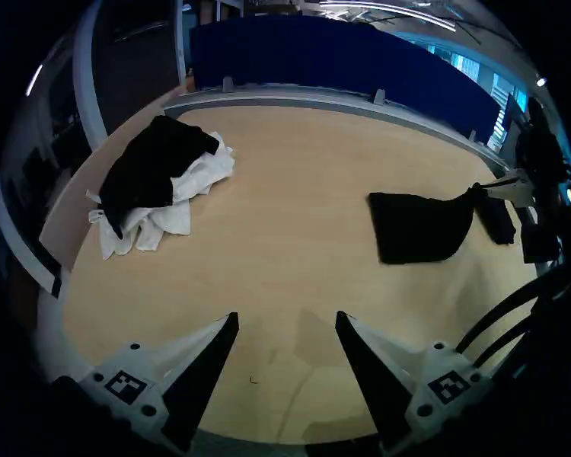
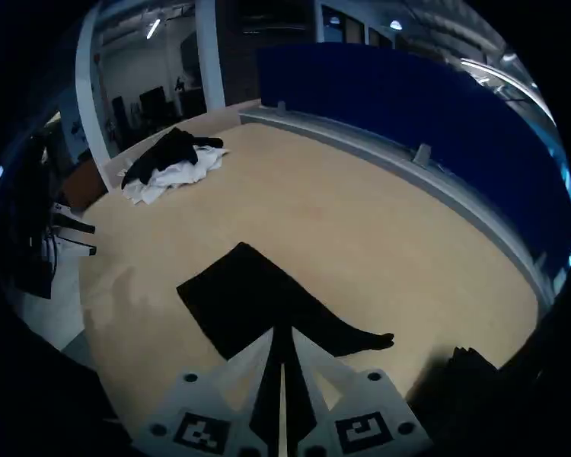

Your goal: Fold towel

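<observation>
Black towel (image 2: 240, 297) between closed right fingers (image 2: 236, 367)

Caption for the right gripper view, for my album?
Right gripper shut on a black towel spread on the table.

On the table (image 1: 308, 152), towel (image 1: 419, 227) right — pile (image 1: 160, 183) left.

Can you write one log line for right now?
left claw: open, over table | right claw: shut on black towel corner | towel pile: lying apart
</observation>
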A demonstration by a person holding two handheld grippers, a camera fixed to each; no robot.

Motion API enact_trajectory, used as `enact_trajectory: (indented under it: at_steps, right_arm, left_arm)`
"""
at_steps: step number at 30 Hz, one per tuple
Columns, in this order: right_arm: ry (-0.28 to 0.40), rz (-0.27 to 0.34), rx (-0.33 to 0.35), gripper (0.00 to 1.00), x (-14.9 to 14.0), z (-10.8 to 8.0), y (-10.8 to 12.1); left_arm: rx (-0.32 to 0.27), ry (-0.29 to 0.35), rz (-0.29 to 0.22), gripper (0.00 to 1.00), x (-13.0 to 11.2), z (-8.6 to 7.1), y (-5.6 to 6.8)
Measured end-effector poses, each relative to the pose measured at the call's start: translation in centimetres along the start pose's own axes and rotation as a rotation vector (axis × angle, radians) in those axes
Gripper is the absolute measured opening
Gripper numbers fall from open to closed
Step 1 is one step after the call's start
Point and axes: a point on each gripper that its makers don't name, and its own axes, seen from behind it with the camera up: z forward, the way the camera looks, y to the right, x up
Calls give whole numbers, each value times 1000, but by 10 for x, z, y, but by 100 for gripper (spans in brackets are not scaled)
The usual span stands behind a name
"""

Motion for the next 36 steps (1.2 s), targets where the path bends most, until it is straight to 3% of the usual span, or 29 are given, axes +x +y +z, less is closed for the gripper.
enact_trajectory:
  at_steps: [11, 21, 30, 36]
  right_arm:
    - [-14, -36, 39, 2, 14, 18, -26]
    - [-32, -103, 158, 2, 32, 69, -94]
    - [-156, -110, 259, 2, -8, 127, -148]
    - [-179, -90, 262, 2, -18, 136, -154]
  left_arm:
    - [-2, 7, -13, 95, 0, -7, -9]
    - [5, 27, -27, 95, 3, -17, -19]
    - [10, 29, -52, 95, -1, -23, -25]
    - [10, 27, -61, 95, -3, -20, -27]
